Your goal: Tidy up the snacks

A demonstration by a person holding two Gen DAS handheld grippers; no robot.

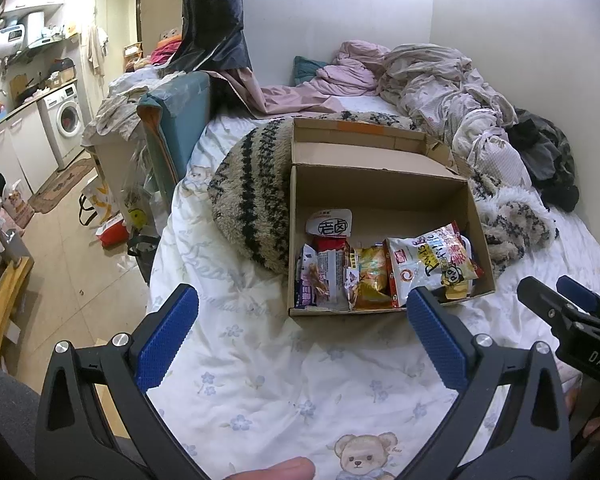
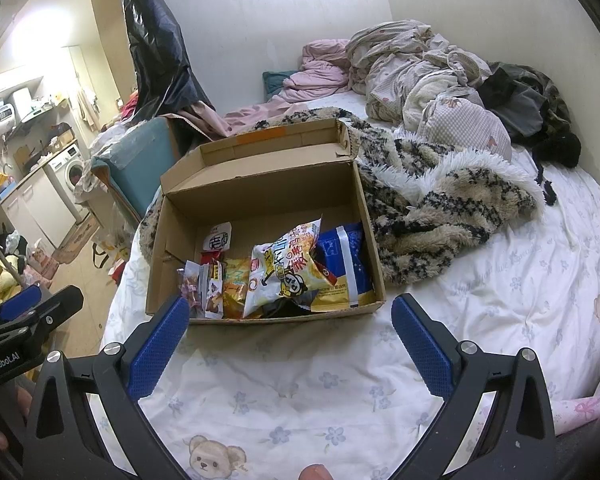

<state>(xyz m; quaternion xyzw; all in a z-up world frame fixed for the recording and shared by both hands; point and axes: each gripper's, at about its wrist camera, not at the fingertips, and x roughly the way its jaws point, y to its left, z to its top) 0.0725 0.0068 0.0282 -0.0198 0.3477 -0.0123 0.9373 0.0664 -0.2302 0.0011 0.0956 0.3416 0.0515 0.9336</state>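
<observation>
**Both claws empty, snack box straight ahead on the bed**

Going left to right from the left claw (image 1: 302, 322): its blue ribbed pads stand wide apart with only the bedsheet (image 1: 260, 380) between them, so it holds nothing. The cardboard box (image 1: 380, 188) lies ahead of it and a little to its right, near its right finger. Seen from the right claw (image 2: 290, 322), which is equally wide open and empty, the same box lies ahead and slightly left, its near wall just beyond the fingertips. Both claws sit about level with each other, near the box front; I cannot tell which is closer, though the left packets favour the left claw and the right ones the right.

The box is plain brown corrugated card, lid flap folded back, its long axis running across both claws. The snacks stand packed along the near wall. Leftmost is a purple packet (image 1: 308, 280), then a brown one (image 2: 214, 292), a crinkly gold packet (image 1: 370, 280), a puffy white bag (image 1: 432, 260) printed with a panda that leans over its neighbours, and at the far right a glossy blue pouch (image 2: 348, 256) lying flat. A small white packet (image 1: 329, 222) rests alone deeper in the box.

The wrappers look thin, slick and crushable. A shaggy striped blanket (image 2: 440, 208) touches the box's right and back sides.
</observation>
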